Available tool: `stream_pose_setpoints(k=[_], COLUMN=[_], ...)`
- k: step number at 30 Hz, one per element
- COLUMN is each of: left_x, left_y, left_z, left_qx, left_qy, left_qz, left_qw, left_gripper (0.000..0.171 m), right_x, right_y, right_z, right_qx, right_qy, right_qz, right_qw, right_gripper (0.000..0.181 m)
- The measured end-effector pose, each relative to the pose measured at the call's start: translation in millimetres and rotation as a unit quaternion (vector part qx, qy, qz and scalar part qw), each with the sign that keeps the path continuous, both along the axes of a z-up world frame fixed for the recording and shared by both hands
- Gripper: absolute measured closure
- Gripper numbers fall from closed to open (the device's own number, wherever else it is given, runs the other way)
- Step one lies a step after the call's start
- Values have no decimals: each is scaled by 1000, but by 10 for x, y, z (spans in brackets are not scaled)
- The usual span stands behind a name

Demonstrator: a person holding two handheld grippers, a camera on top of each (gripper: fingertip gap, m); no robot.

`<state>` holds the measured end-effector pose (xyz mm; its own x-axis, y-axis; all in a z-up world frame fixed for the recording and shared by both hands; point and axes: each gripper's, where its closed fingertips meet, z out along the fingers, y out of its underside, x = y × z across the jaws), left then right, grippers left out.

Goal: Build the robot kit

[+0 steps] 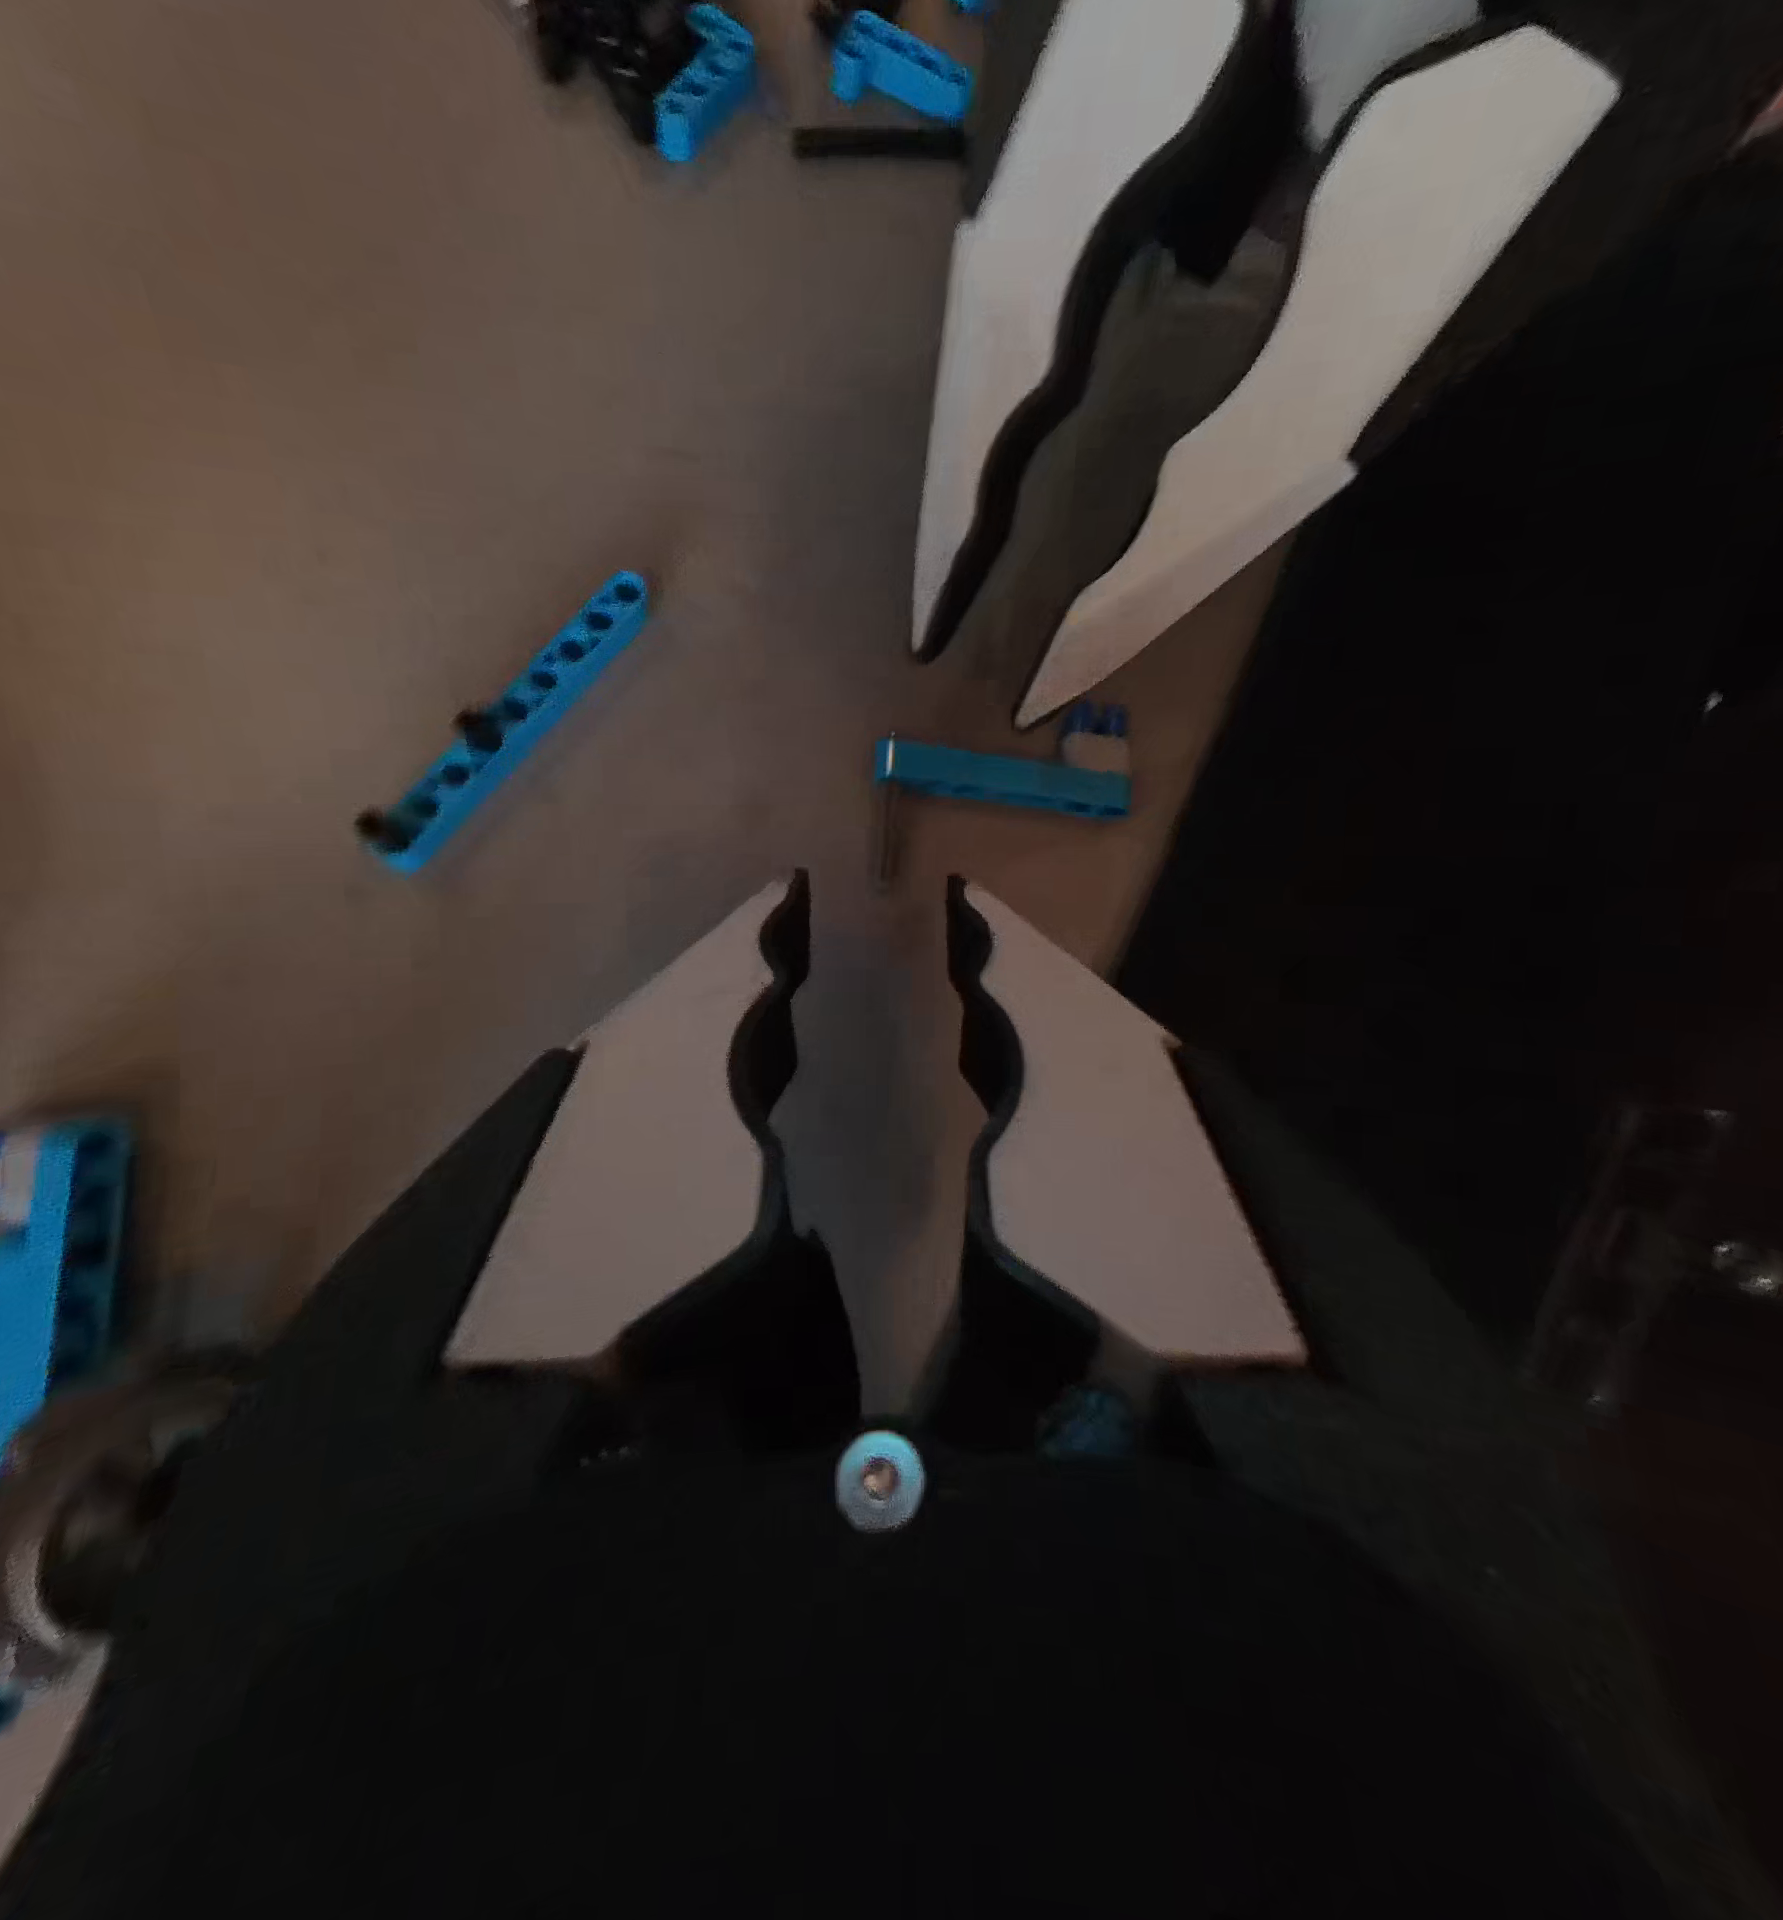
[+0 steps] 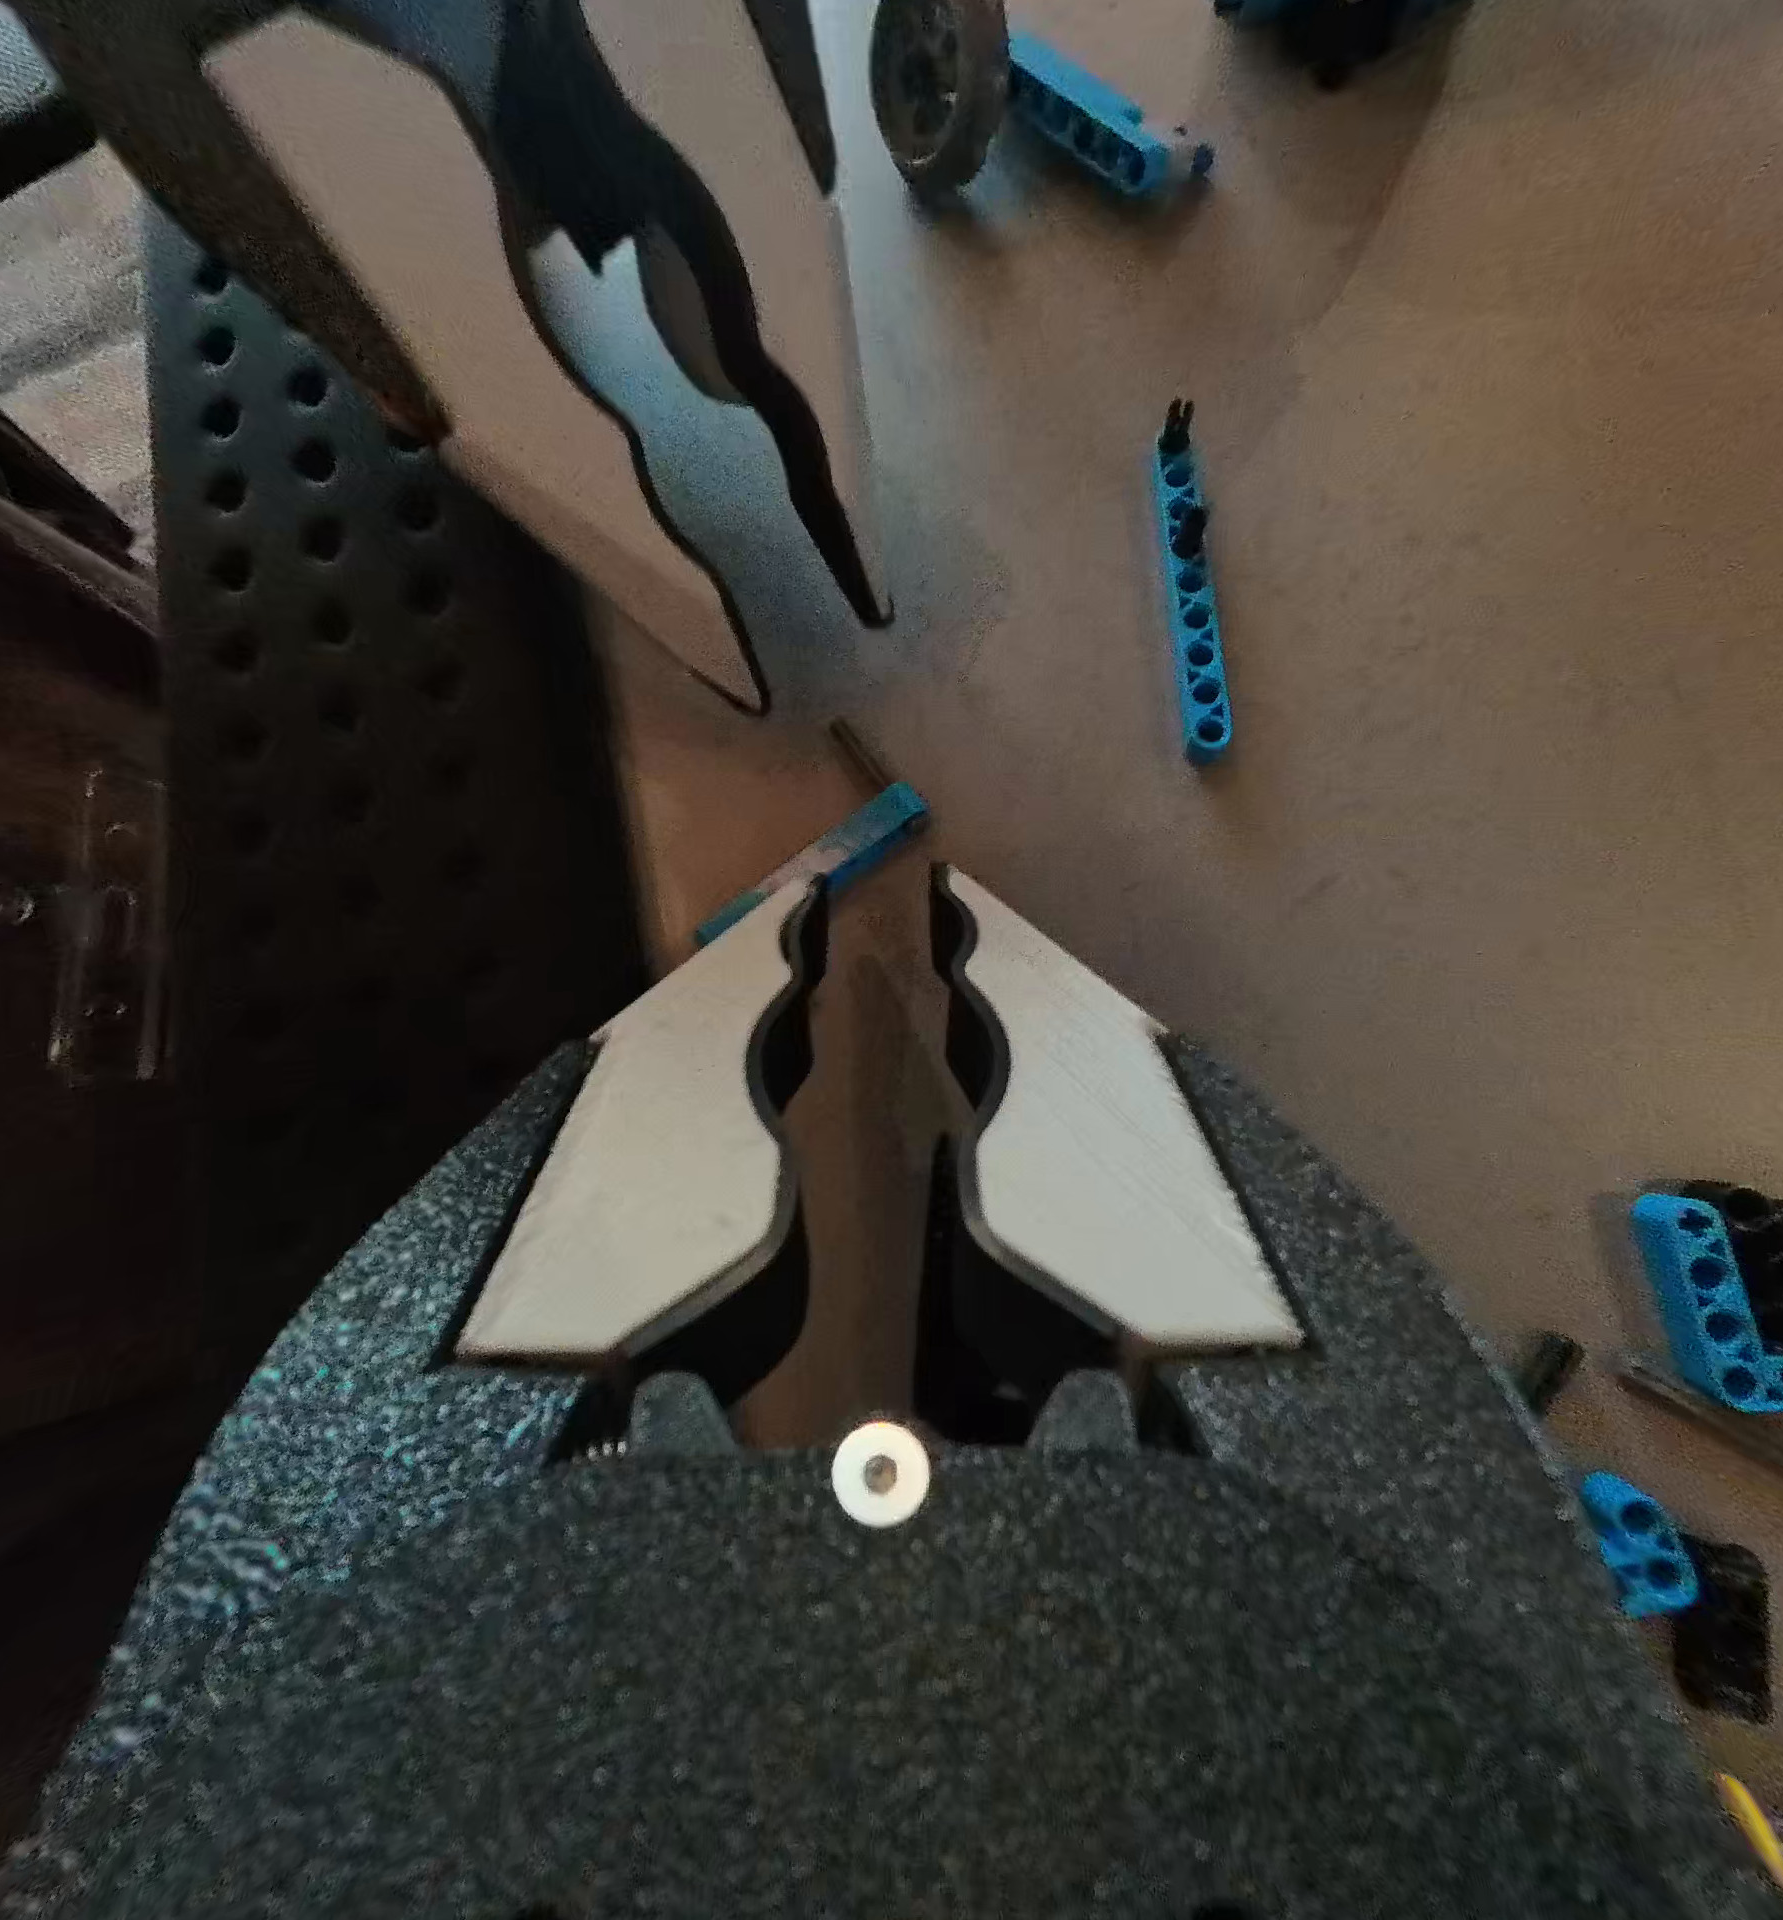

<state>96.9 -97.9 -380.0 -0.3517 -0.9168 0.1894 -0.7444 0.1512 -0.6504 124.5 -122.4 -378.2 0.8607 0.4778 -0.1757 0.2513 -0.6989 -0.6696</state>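
A short blue beam lies near the table's edge with a thin grey axle sticking out of one end and a small blue-and-white piece beside the other. My left gripper is open and empty, its tips just short of the axle. My right gripper comes from the opposite side, open, tips just above the beam. In the right wrist view my right gripper is open and empty, its left fingertip over the beam. The axle points toward my left gripper.
A long blue beam with black pins lies on the brown table. A wheel on a blue beam lies farther off. Blue L-pieces and black parts are piled aside. A black perforated panel stands past the table edge. Left tips to right tips: about 4 centimeters.
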Motion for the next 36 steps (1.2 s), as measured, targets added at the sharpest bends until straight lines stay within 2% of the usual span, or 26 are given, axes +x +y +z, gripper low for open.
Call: stream_pose_setpoints(k=[2, 6, 8, 10, 14, 18, 22, 25, 27, 28, 30, 33, 36], left_x=[73, 165, 162, 137, 44, -44, -147, -258, -315, -336, -344, -249, -179], left_y=[-53, -49, -56, -37, 43, 161, 322, 436, 491, 510, 554, 581, 564], left_z=[-60, -99, -109, -109, -107, -112, -112, -113, -103, -90, -16, 214, 292], left_qx=[20, 41, 45, 52, 55, 62, 47, 44, 42, 40, 37, 42, 44], left_qy=[7, 1, -2, -7, 2, 18, 34, 37, 35, 33, 17, -46, -61], left_qz=[-29, -42, -41, -36, -10, 22, 81, 108, 121, 127, 134, 121, 107], left_qw=[999, 998, 998, 998, 998, 998, 995, 992, 991, 991, 990, 991, 991], left_gripper=[148, 158, 168, 167, 166, 167, 168, 167, 154, 147, 143, 143, 143], right_x=[-18, -123, -98, -23, -63, -128, 264, 355, 368, 358, 363, 219, 307], right_y=[18, 50, 68, 112, 189, 344, 626, 664, 679, 654, 580, 299, 114], right_z=[-46, -28, -119, -115, -117, -69, -27, -132, -142, -143, -129, 15, 127], right_qx=[-2, -10, -22, -6, 1, 7, 35, 26, 27, 20, 0, -74, -170], right_qy=[4, 21, -12, -49, -38, -20, -35, -47, -60, -65, -85, -40, -62], right_qz=[-4, -11, -29, -46, -45, -19, -41, -12, 4, 22, 59, 150, 201], right_qw=[1000, 1000, 999, 998, 998, 1000, 998, 998, 998, 997, 995, 985, 963], right_gripper=[162, 156, 151, 156, 164, 151, 152, 155, 161, 173, 173, 173, 173])
